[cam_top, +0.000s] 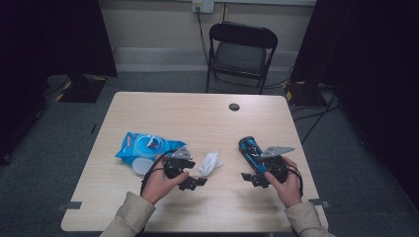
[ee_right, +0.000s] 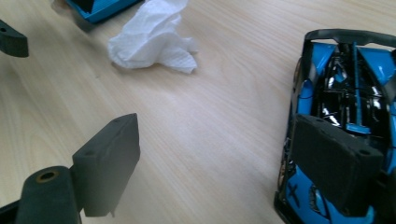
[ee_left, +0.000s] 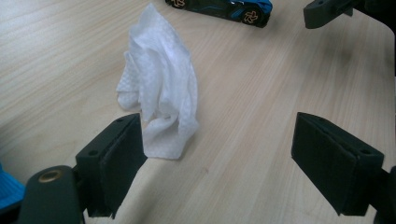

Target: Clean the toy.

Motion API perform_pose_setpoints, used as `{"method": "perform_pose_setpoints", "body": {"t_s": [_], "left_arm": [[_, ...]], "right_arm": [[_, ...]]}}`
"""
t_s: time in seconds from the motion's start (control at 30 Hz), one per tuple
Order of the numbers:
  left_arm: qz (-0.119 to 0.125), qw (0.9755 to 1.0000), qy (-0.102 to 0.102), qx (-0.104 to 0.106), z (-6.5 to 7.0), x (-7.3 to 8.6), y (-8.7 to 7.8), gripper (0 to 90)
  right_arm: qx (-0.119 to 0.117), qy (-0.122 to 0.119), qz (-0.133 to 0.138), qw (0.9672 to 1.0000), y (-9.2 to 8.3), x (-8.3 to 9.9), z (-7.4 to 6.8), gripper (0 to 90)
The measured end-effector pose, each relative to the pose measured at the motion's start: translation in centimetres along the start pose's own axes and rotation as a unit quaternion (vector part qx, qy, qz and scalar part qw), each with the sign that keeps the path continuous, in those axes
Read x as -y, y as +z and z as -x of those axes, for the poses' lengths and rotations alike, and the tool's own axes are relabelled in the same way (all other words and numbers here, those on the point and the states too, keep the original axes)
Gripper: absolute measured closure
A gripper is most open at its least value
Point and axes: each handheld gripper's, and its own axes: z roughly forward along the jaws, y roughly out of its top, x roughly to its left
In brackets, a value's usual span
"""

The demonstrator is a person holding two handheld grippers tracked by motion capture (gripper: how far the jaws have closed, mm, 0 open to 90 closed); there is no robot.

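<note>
Wipes packet (cam_top: 141, 147) in high view, toy car's (ee_right: 343, 116) open top — right tool's (ee_right: 233, 168) view

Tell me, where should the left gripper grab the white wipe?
Probably the peak of the wipe, coming from above. It stands crumpled in a loose heap on the table, so its raised folds give the pads something to pinch, while its edges lie flat on the wood. The left gripper is open beside it already.

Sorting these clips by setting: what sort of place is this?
Probably a lab or office room set up for recording: a lone wooden table on grey carpet, a black folding chair by the wall, and cables trailing across the floor.
</note>
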Motion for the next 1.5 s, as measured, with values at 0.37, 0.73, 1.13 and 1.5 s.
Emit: {"method": "perform_pose_setpoints", "body": {"t_s": [0.37,0.73,1.13,1.5], "left_arm": [[-0.011,0.9999,0.000,0.008,0.1,1.3,-0.4,16.8],[-0.012,0.9999,-0.002,0.010,0.0,2.8,-0.8,16.8],[-0.014,0.9998,0.000,0.017,0.3,3.8,-1.5,16.9],[-0.007,0.9998,-0.008,0.019,0.0,4.4,-2.3,17.0]], "right_arm": [[-0.018,0.000,0.001,0.9998,0.2,1.1,-0.5,15.4],[-0.025,-0.003,-0.003,0.9997,0.2,2.1,-0.8,15.5],[-0.036,-0.010,-0.009,0.9993,-0.1,2.9,-1.0,15.7],[-0.039,-0.012,-0.016,0.9990,-0.4,3.8,-0.9,15.7]]}}
